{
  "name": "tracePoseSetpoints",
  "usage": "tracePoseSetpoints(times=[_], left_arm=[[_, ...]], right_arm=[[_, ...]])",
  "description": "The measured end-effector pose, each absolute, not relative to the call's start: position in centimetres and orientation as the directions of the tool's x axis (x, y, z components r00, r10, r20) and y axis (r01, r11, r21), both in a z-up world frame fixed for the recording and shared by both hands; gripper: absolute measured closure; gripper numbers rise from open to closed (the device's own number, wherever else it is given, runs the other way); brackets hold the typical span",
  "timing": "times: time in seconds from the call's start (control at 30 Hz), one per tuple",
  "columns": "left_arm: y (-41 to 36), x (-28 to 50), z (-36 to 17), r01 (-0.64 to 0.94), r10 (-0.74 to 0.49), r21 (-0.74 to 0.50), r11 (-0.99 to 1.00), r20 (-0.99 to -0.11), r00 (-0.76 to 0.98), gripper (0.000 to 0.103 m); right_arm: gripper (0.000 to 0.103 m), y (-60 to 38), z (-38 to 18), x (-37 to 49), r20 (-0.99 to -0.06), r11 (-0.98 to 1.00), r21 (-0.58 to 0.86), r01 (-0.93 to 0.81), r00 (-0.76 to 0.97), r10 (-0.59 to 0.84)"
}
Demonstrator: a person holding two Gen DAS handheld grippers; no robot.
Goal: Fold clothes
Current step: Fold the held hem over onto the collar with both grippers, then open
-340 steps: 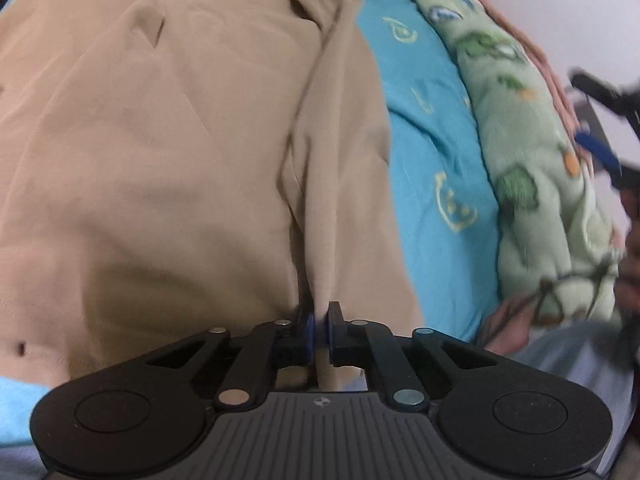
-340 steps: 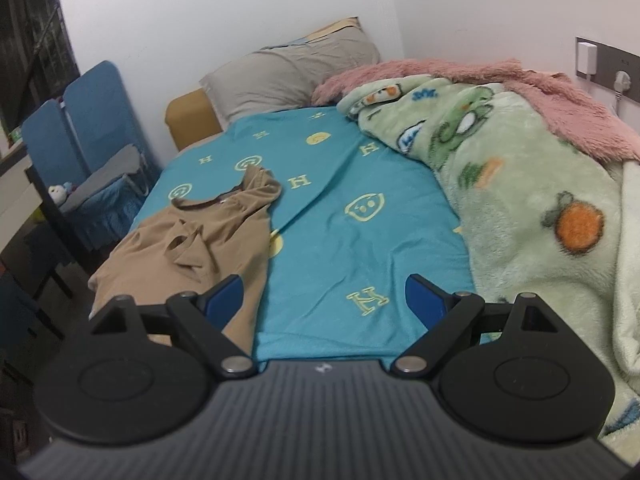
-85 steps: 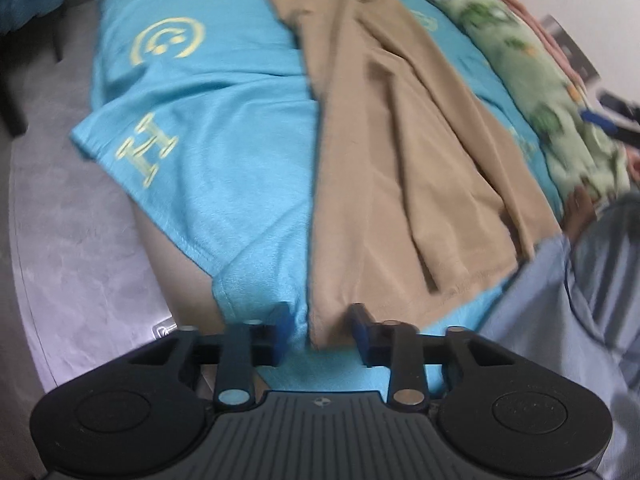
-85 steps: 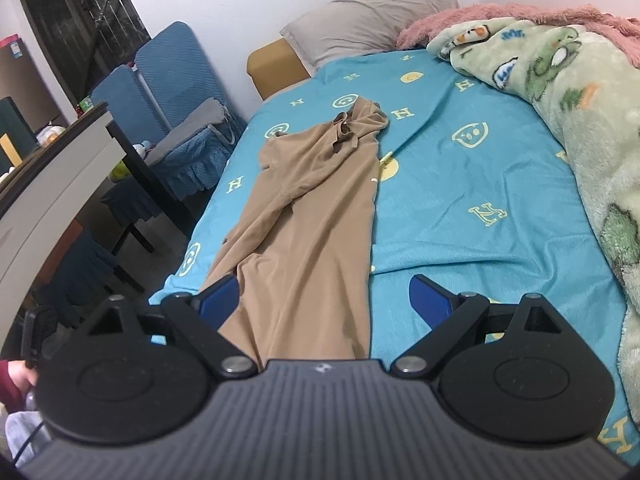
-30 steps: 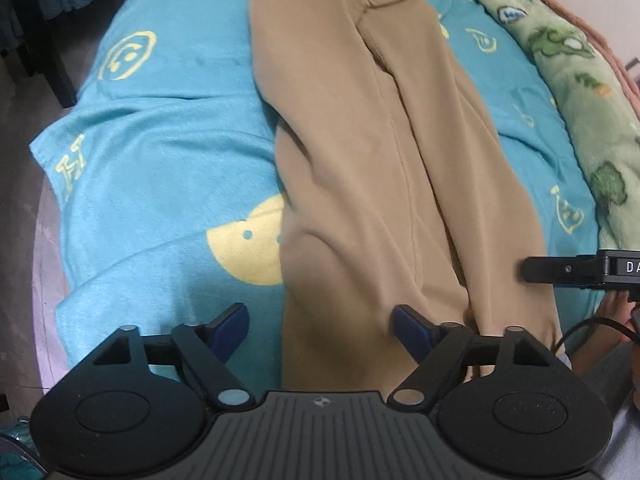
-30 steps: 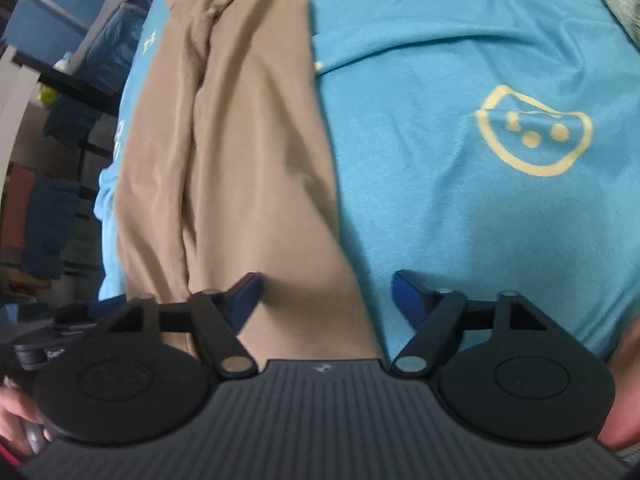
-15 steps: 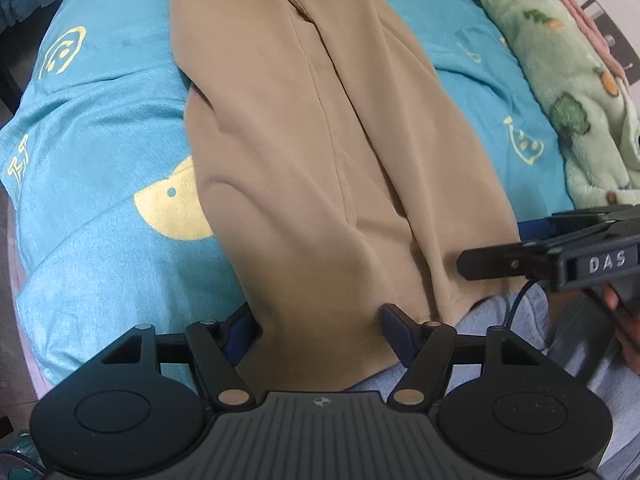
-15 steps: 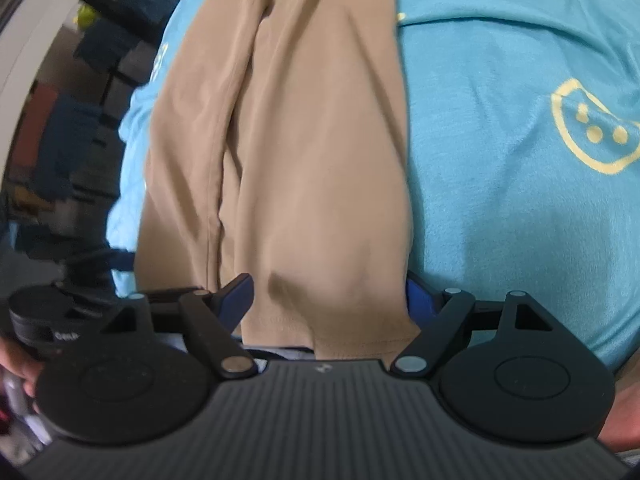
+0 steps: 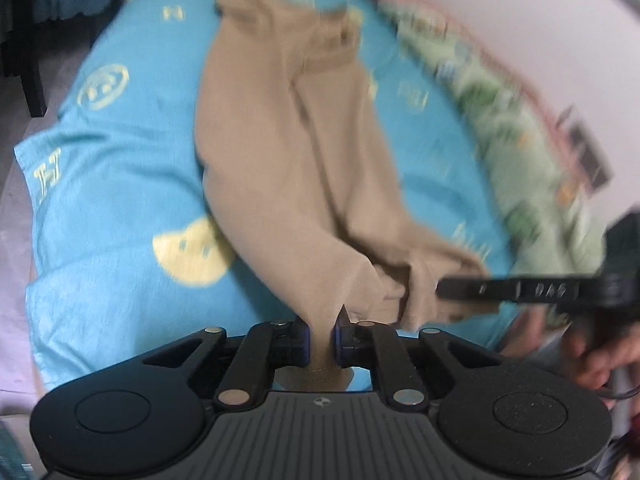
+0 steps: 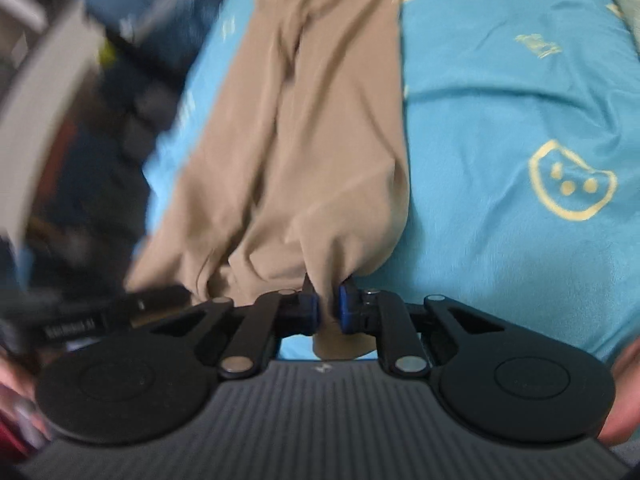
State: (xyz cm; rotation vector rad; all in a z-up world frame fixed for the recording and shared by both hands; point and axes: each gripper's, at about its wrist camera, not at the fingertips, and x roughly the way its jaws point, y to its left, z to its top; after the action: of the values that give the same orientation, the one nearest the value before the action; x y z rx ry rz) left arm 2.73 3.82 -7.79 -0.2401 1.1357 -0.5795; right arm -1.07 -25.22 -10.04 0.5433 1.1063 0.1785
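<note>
Two near corners of the tan garment (image 9: 288,152) are gripped, one per tool, so the task reads as early: grasps made, no fold laid yet. Left wrist view: left tool (image 9: 321,340) has its jaws closed on a pinch of the hem, fabric tented up from the bed (image 9: 100,184) toward the fingers; a stitched edge hangs below the pads. Rest of the garment lies lengthwise on the blue sheet, far end bunched near the top of frame. Right tool (image 9: 520,290) enters from the right at the other hem corner; green blanket (image 9: 500,120) beyond it, blurred. Right wrist view: right tool (image 10: 329,312) clamped on the opposite hem corner, cloth gathered into a puckered bulge just ahead of the jaws. Garment runs away up the bed in long soft creases, still full length. Left tool (image 10: 100,316) visible at lower left, blurred. Judgement: lengthwise narrowing looks partly in place; carrying the hem toward the far end, then smoothing, remains.
</note>
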Motion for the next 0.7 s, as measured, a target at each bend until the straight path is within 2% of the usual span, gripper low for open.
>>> tracePoseSetpoints(times=[0.1, 0.37, 0.5, 0.7], left_arm=[[4.7, 3.1, -5.0, 0.273, -0.601, -0.535, 0.799, -0.715, 0.358, 0.093], [3.8, 1.6, 5.4, 0.301, -0.651, -0.589, 0.75, -0.575, 0.496, 0.093], [3.9, -2.5, 6.5, 0.3, -0.677, -0.621, 0.724, -0.556, 0.481, 0.094], [5.6, -9.0, 1.0, 0.268, -0.673, -0.624, 0.734, -0.615, 0.412, 0.094]], right_arm=[[0.091, -26.4, -7.3, -1.5, -0.739, 0.821, 0.554, 0.138, 0.535, 0.409], [0.092, -26.0, 2.8, -1.9, -0.612, 0.827, 0.559, 0.059, 0.703, 0.363], [0.092, -26.3, 4.6, -4.8, -0.592, 0.856, 0.517, 0.007, 0.725, 0.352], [0.092, -26.4, 2.5, -12.3, -0.637, 0.879, 0.475, -0.032, 0.677, 0.369]])
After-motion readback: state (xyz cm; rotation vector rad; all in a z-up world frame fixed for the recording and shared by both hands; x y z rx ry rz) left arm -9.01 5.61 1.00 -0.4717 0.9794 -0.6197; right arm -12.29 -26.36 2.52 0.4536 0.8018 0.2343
